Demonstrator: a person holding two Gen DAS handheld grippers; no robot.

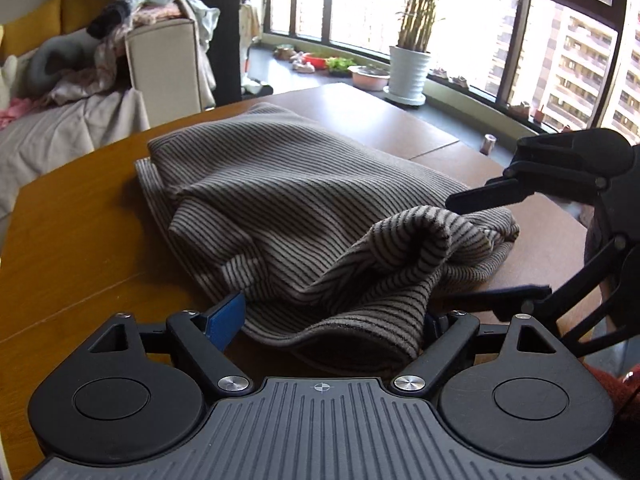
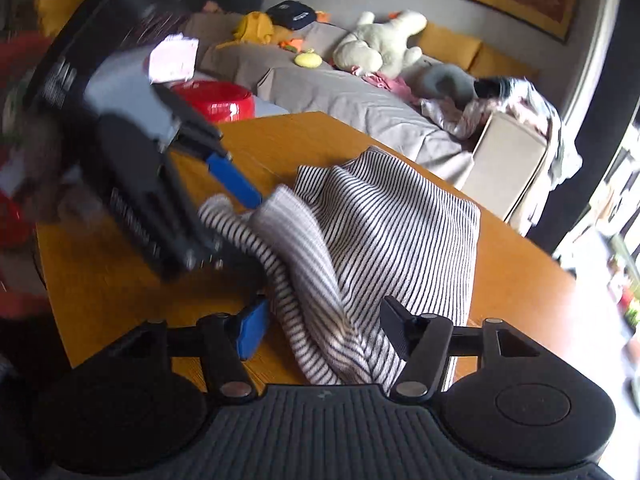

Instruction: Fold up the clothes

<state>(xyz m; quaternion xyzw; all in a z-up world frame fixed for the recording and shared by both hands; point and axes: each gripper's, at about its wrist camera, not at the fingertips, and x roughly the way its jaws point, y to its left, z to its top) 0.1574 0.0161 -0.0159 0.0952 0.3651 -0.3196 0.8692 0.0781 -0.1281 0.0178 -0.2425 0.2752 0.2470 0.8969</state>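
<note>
A brown-and-black striped garment (image 1: 280, 200) lies partly folded on the wooden table (image 1: 80, 248); it also shows in the right wrist view (image 2: 392, 232). My left gripper (image 1: 336, 316) is open, its blue-padded fingers (image 1: 226, 316) on either side of the garment's near hem, which bulges between them. My right gripper (image 2: 324, 324) is open too, with a raised fold of the garment running between its fingers. The right gripper shows at the right of the left wrist view (image 1: 480, 240). The left gripper shows blurred in the right wrist view (image 2: 236, 184), at the garment's corner.
A sofa (image 2: 360, 96) with plush toys and loose clothes stands beyond the table. A potted plant (image 1: 410, 72) and bowls sit on the window ledge. A red container (image 2: 216, 100) is near the table's far corner. A grey-brown table extension (image 1: 380, 120) lies behind the garment.
</note>
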